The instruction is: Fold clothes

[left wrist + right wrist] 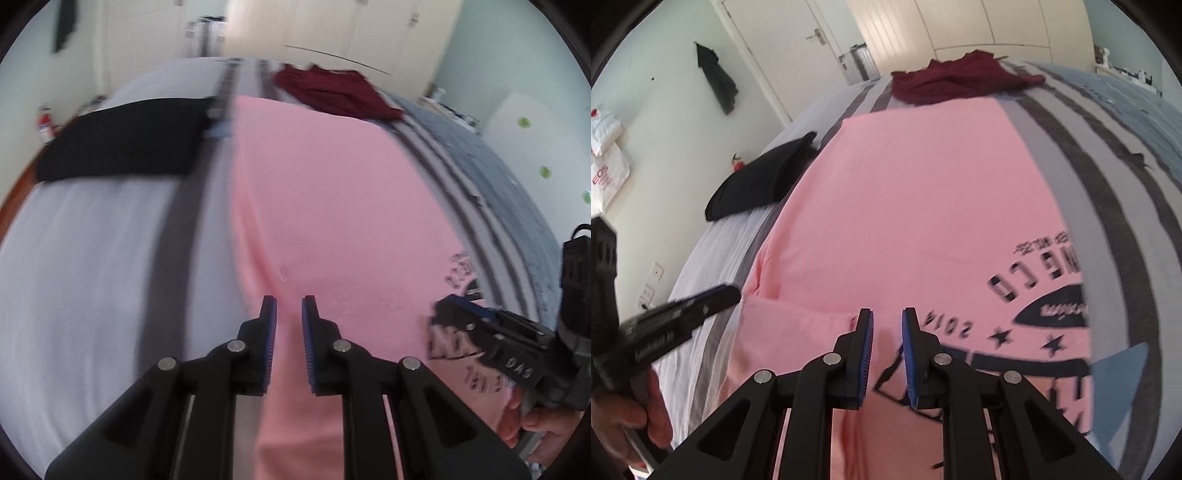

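In the left wrist view, the left tool [289, 301] pinches a lifted fold of the pink T-shirt [317, 192], its blue pads narrowly apart with cloth running between them. The shirt lies lengthwise on the striped bed [92, 266]; a folded black garment [122, 142] sits to its left, a maroon garment [332, 92] beyond.

In the right wrist view, the right tool [887, 314] likewise grips pink cloth beside the dark print [1034, 314]. A hand [631, 417] holds the left tool at the shirt's left edge.

Striped grey bed [1071, 155], pink printed T-shirt [905, 206] spread across it, folded black garment [757, 184], crumpled maroon garment [953, 81]
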The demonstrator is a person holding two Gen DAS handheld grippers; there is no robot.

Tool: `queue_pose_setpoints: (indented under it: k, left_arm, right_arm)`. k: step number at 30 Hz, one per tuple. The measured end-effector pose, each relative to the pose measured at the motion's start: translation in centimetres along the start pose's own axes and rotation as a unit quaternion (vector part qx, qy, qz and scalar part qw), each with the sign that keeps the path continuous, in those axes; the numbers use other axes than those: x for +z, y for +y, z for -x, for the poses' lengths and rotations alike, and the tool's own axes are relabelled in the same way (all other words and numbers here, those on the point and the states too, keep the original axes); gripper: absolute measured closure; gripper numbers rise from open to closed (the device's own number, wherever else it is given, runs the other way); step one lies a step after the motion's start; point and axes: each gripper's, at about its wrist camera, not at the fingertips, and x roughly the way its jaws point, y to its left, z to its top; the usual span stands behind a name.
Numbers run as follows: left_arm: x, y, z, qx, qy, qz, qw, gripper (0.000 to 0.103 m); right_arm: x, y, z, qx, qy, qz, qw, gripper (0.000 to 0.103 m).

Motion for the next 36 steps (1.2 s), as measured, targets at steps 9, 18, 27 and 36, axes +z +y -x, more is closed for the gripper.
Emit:
queue_pose_setpoints:
  k: [9, 18, 27, 36]
  left_arm:
    - [-0.2, 0.2, -3.7, 0.050, 0.063, -0.025, 0.9964, 0.101]
    - [-1.6, 2.5, -2.2, 0.082, 0.028, 0.011, 0.9961, 0.101]
    - [-1.4, 4.5, 0.0, 0.064, -0.004, 0.052, 0.9966, 0.101]
    - [1.2, 0.9, -3.1, 0.060, 0.013, -0.009, 0.9981, 0.101]
  right_arm:
    - [0.2, -0.7, 0.1, -0.014, -0.002, -0.006, 1.000, 0.089]
    - [-0.3, -1.6, -0.5, -0.030, 0.007, -0.012, 0.999, 0.089]
    - [-0.2, -2.2, -1.0, -0.032, 0.011, 0.002, 0.999, 0.089]
    - [0.7, -2.4, -0.7, -0.032, 0.000, 0.000, 0.999, 0.089]
